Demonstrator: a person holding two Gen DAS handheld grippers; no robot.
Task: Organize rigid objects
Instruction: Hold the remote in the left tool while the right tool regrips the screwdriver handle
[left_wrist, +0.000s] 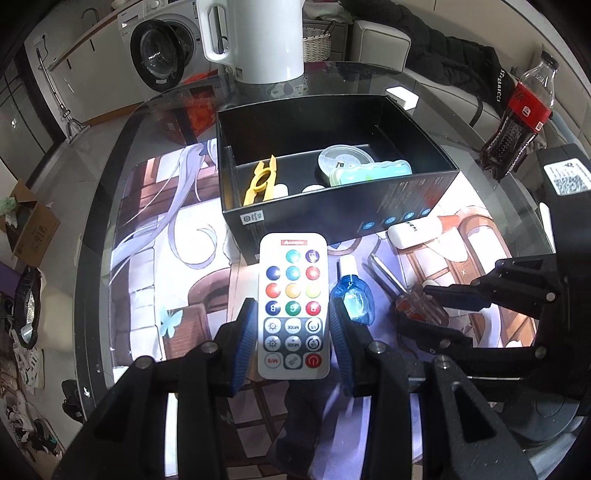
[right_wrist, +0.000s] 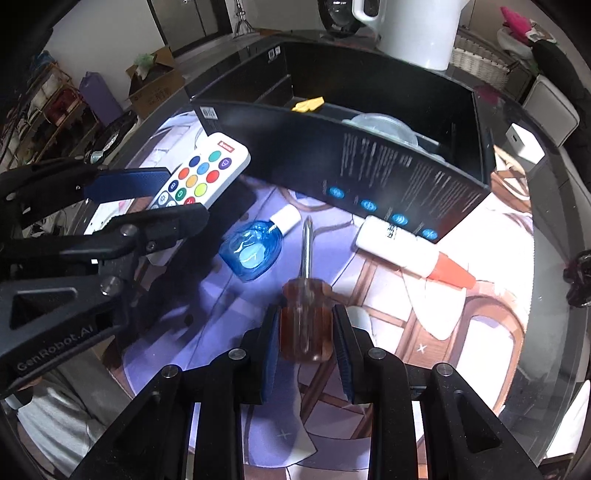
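My left gripper (left_wrist: 292, 306) is shut on a white remote (left_wrist: 293, 273) with coloured buttons and holds it just in front of the black box (left_wrist: 332, 216). My right gripper (right_wrist: 306, 314) stands around the amber handle of a screwdriver (right_wrist: 304, 295) that lies on the mat. Its pads sit close to both sides with a thin gap, so it is open. A blue bottle (right_wrist: 251, 251) with a white cap lies between the two grippers. A white tube (right_wrist: 399, 247) with an orange cap rests against the box. Inside the box are a yellow clip (left_wrist: 260, 181), a round clear case (left_wrist: 343, 158) and a pale green case (left_wrist: 373, 171).
A white kettle (left_wrist: 258, 37) stands behind the box and a cola bottle (left_wrist: 517, 114) at the far right. A small white block (left_wrist: 402, 96) sits by the box's back corner. The printed mat (left_wrist: 162, 258) covers a round glass table (left_wrist: 99, 206) whose edge curves close on the left.
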